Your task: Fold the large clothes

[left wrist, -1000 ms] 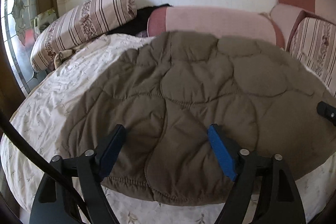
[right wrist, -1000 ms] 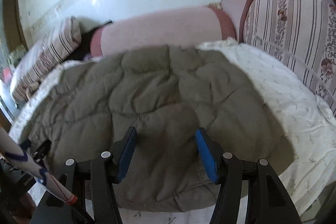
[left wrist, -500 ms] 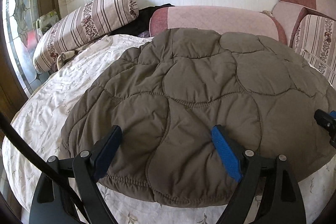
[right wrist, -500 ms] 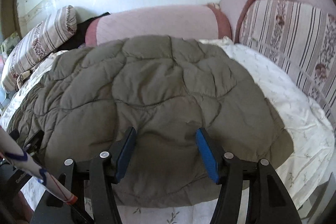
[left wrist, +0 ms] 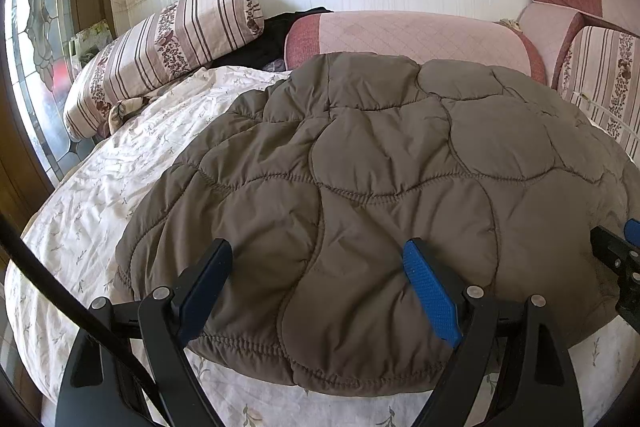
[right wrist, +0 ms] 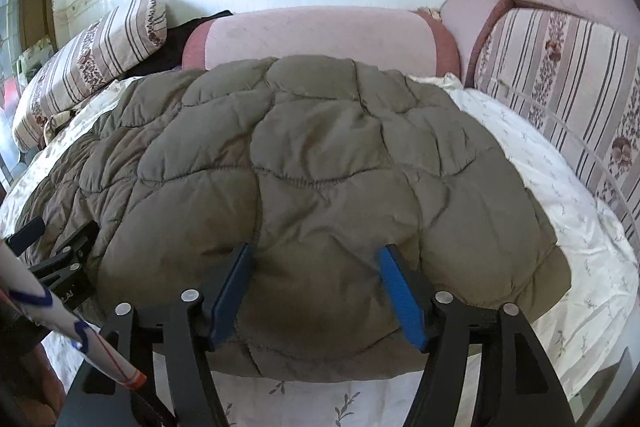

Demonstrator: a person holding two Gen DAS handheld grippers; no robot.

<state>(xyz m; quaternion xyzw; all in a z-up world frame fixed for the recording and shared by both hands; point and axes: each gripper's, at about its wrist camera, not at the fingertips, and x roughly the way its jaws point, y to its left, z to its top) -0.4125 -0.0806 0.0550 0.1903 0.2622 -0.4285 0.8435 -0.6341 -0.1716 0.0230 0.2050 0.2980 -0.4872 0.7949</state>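
Since the quilted jacket (left wrist: 380, 179) is puffy and padded, it likely handles soft, springy and bulky rather than heavy; fabric looks smooth, maybe a bit slippery, so a shallow pinch could slide off. It lies spread flat on the white floral bedsheet (left wrist: 120, 179), reaching from the near edge up to the pink bolster (left wrist: 408, 35) at the back. Left gripper (left wrist: 318, 267) hovers over the near hem, jaws wide apart, nothing pinched. Right gripper (right wrist: 316, 275) also over the near hem, jaws opening, fabric below and between them but pads not pressing it. Best hold, I'd judge: the stitched near hem (left wrist: 320, 375), one gripper toward each corner, biting deep past the seam so the padding doesn't squirm out. Striped pillow (left wrist: 160, 39) sits well clear at back left.
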